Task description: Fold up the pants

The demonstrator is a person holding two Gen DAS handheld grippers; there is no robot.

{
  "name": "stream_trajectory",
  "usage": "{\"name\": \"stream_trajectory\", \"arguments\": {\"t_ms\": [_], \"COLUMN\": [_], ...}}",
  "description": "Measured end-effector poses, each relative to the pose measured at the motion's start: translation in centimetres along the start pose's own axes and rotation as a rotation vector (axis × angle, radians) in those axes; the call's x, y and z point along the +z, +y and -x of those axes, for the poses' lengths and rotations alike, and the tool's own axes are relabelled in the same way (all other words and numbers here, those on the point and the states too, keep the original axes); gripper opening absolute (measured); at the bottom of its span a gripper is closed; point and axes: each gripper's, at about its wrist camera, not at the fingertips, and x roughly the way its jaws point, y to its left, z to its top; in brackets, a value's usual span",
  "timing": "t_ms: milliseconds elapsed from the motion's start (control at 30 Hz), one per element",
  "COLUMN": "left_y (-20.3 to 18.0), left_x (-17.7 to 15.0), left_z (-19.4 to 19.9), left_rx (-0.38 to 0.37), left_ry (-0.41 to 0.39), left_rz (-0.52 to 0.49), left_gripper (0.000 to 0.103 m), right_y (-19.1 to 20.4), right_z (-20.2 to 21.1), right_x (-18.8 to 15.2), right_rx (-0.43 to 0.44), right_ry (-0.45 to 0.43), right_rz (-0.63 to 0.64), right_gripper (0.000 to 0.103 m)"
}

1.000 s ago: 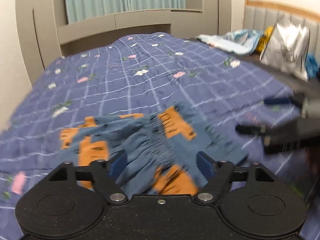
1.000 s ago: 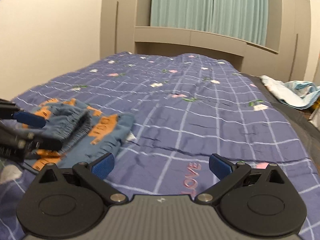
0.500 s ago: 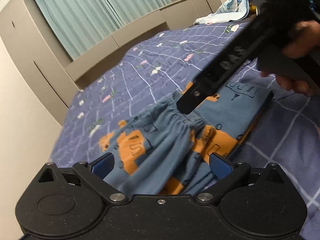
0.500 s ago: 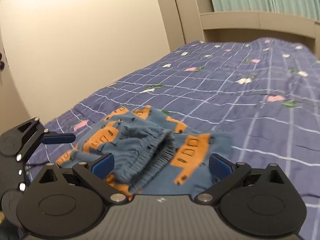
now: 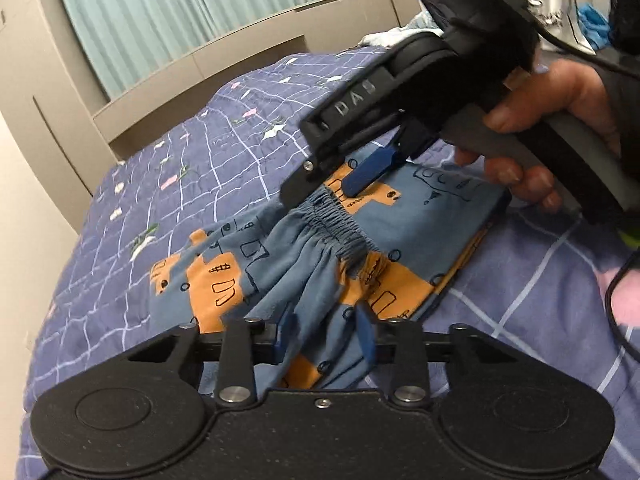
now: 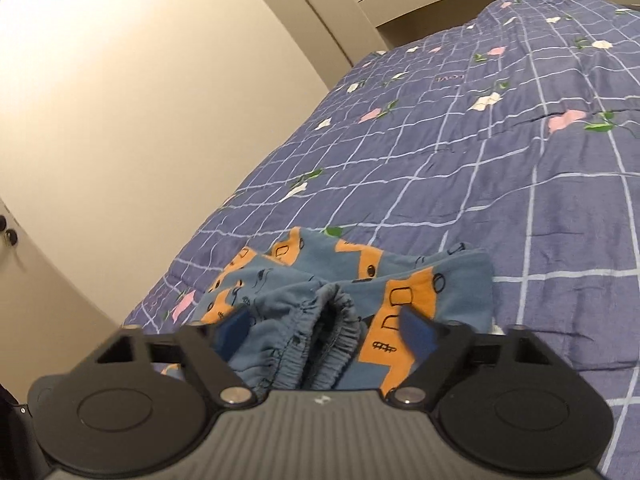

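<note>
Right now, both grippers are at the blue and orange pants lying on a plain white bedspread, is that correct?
Not quite: the bedspread is purple with a white grid and small flowers, as the right wrist view shows. The pants do lie on it, with both grippers at them.

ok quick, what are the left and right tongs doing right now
left tongs: just been closing, shut on the pants
right tongs: just been closing, pants between them, grip cannot be told

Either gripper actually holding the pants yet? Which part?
Left gripper pinches gathered fabric of the pants below the waistband, jaws just closing. Right gripper straddles the elastic waistband, closing; firm grip unclear.
</note>
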Motion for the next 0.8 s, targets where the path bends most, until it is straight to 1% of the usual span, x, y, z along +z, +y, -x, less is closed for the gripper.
{"name": "stream_trajectory", "arguments": {"t_ms": [33,67,100,133,167,200,233,267,400,600,700,800], "left_y": [0.0,0.1,0.3,0.4,0.5,0.5,0.6,0.6,0.9,0.1,-0.6,-1.6], "left_x": [0.0,0.1,0.2,0.2,0.3,0.4,0.5,0.6,1.0,2.1,2.9,3.6], "left_z": [-0.1,-0.2,-0.3,-0.3,-0.2,-0.1,0.0,0.2,0.9,1.7,2.5,2.7], "left_rx": [0.001,0.0,-0.005,-0.014,-0.026,-0.027,-0.029,-0.036,-0.069,-0.085,-0.109,-0.144], "left_ry": [0.001,0.004,0.007,0.009,0.01,0.007,0.003,0.002,-0.019,-0.049,-0.083,-0.102], "left_rz": [0.004,0.009,0.015,0.023,0.03,0.036,0.041,0.048,0.081,0.079,0.077,0.075], "left_gripper": [0.036,0.032,0.028,0.015,0.009,0.009,0.005,0.004,0.002,0.002,0.002,0.002], "right_y": [0.0,0.0,0.0,0.0,0.0,-0.1,0.0,0.1,0.3,1.0,1.2,1.1], "right_z": [-0.1,-0.2,-0.3,-0.4,-0.5,-0.4,-0.3,-0.1,1.3,3.8,6.3,8.4], "right_x": [0.0,0.0,-0.1,-0.1,-0.1,-0.2,-0.2,-0.3,-0.2,0.2,0.2,0.1], "right_rx": [-0.003,-0.014,-0.023,-0.027,-0.023,-0.022,-0.021,-0.022,-0.003,-0.024,-0.039,-0.073], "right_ry": [0.001,0.001,0.001,0.002,0.003,0.001,-0.007,-0.018,-0.061,-0.107,-0.144,-0.158], "right_rz": [-0.005,-0.003,0.001,0.003,-0.003,-0.012,-0.012,-0.011,-0.023,-0.016,-0.018,-0.02], "right_gripper": [0.066,0.062,0.054,0.047,0.035,0.031,0.028,0.017,0.012,0.011,0.011,0.011]}}
